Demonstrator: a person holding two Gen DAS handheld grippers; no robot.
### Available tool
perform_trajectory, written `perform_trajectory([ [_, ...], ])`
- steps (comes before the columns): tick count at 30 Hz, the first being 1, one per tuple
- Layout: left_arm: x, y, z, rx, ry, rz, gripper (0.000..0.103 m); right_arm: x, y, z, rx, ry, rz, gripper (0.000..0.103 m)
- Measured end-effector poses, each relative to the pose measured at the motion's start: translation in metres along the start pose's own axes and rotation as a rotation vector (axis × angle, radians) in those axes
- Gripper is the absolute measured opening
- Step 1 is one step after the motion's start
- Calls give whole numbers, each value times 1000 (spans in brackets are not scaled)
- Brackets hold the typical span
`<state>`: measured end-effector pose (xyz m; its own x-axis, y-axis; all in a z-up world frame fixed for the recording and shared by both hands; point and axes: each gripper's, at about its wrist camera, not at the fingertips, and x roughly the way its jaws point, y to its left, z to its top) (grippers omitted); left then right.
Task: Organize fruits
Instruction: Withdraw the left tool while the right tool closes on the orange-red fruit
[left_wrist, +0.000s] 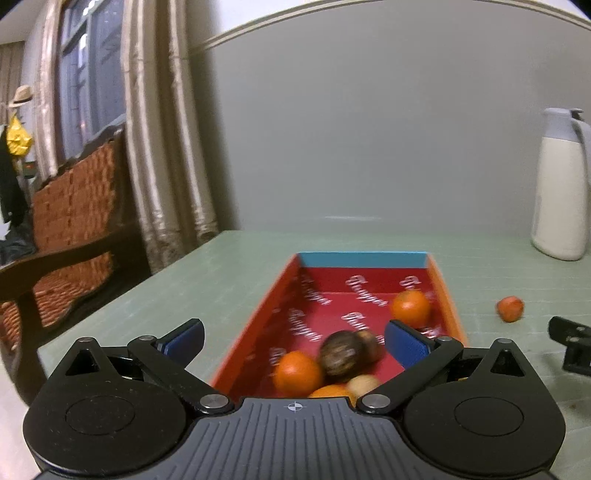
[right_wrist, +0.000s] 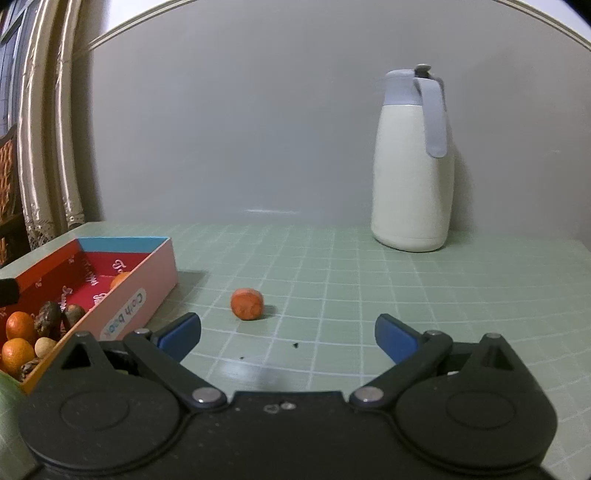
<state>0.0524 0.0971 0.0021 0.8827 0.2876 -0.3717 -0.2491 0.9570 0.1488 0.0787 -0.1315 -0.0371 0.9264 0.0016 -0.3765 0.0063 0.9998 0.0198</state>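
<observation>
- Left gripper (left_wrist: 293, 341): fingers (left_wrist: 184, 338) spread wide, nothing between them; it hangs over the near end of the red box (left_wrist: 448, 306), right pad inside the box, left pad outside its left wall.
- Right gripper (right_wrist: 288, 334): fingers (right_wrist: 179, 332) spread wide, empty, over bare green grid mat (right_wrist: 369, 295).
- Box sits near the left edge of the table; blue far wall, pink outer side with a label.
- In the box, near end: two oranges (left_wrist: 297, 371), a dark brown fruit (left_wrist: 341, 352) with another behind it, a small tan round one (left_wrist: 364, 384). All touching in a cluster, blurred in the left view.
- One more orange (left_wrist: 410, 307) further up the box, against its right wall.
- Loose orange-red fruit (right_wrist: 246, 302) on the mat, just right of the box, apart from it, ahead of the right gripper.
- White jug (right_wrist: 412, 162) with grey lid and handle, far right corner by the wall.
- Wicker chair (left_wrist: 74, 206) and curtain (left_wrist: 162, 122) beyond the left edge.
</observation>
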Motion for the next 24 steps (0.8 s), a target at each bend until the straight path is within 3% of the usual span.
perform_trajectory([
  [15,13,62,-30,-166,75,87,103,25,20,2,-19,94,26,98],
  [24,13,83,-36,-194,73,117,103,64,33,17,11,168,35,92],
])
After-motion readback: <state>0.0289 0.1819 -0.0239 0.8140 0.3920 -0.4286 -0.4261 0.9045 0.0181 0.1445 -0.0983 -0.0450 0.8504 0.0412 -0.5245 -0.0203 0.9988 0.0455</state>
